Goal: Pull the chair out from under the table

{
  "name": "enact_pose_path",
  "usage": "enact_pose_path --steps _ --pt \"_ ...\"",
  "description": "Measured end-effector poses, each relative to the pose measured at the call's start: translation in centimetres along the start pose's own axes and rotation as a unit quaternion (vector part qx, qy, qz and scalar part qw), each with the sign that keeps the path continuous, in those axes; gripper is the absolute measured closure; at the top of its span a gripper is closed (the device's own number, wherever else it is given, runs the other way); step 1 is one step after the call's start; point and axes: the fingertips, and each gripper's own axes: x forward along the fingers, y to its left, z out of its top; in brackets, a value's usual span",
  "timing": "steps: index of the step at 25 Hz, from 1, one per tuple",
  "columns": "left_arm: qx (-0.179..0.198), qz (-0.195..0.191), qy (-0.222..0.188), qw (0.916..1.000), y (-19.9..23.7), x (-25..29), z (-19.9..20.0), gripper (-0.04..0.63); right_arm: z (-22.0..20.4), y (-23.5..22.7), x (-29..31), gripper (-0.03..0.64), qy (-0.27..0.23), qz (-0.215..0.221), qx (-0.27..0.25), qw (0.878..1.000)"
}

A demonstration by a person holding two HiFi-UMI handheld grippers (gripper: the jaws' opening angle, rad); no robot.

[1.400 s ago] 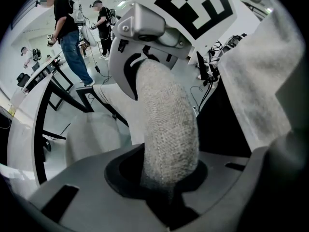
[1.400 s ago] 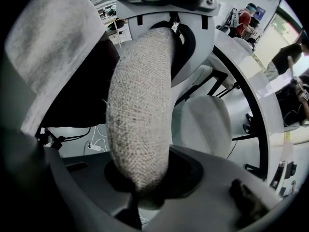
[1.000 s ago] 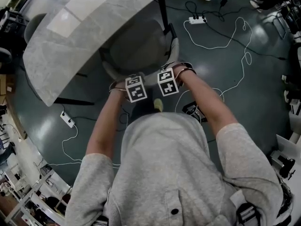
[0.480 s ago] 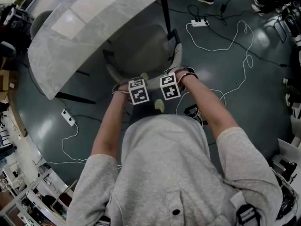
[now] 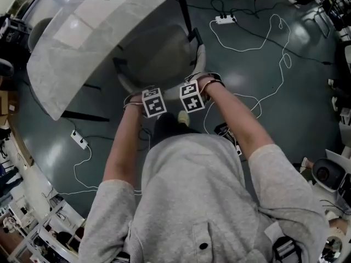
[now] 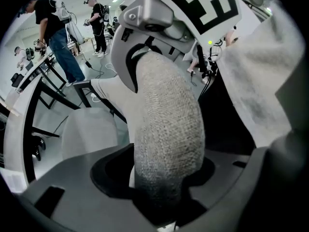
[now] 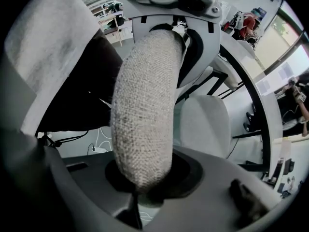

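Grey woven fabric of the chair back (image 6: 166, 115) runs straight between the jaws of my left hand-held gripper (image 6: 161, 190). Those jaws have just been opening and now stand wide around it, not pressing. My right hand-held gripper (image 7: 145, 180), its jaws just drawn in a little further, is clamped on the same top edge, just beside the left one. The seat (image 5: 156, 51) lies beyond both, partly under the pale tabletop (image 5: 93, 32).

Glossy dark floor (image 5: 307, 114) with white cables (image 5: 241, 50) and power strips (image 5: 226, 19)
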Motion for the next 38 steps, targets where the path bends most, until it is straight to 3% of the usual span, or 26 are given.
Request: enact_pose_path --steps 5,9,13,19,38 --pt "0.025 -0.041 0.015 0.9987 -0.7 0.3 -0.4 0.342 0.1 0.0 0.0 0.531 -0.005 0.003 -0.005 1.000" --pt "0.043 -0.046 0.003 0.9980 -0.8 0.3 -0.5 0.344 0.1 -0.1 0.2 0.531 -0.007 0.004 -0.004 1.000" --pt "0.065 -0.023 -0.004 0.9976 -0.7 0.1 -0.5 0.359 0.3 -0.1 0.2 0.531 -0.008 0.001 0.000 1.000" --pt "0.039 0.052 -0.032 0.9974 0.1 -0.1 0.1 0.494 0.2 0.2 0.1 0.531 -0.007 -0.004 0.004 1.000" --pt "0.050 0.038 -0.020 0.9978 -5.3 0.8 -0.5 0.495 2.2 6.0 0.3 0.531 -0.006 0.009 0.023 1.000"
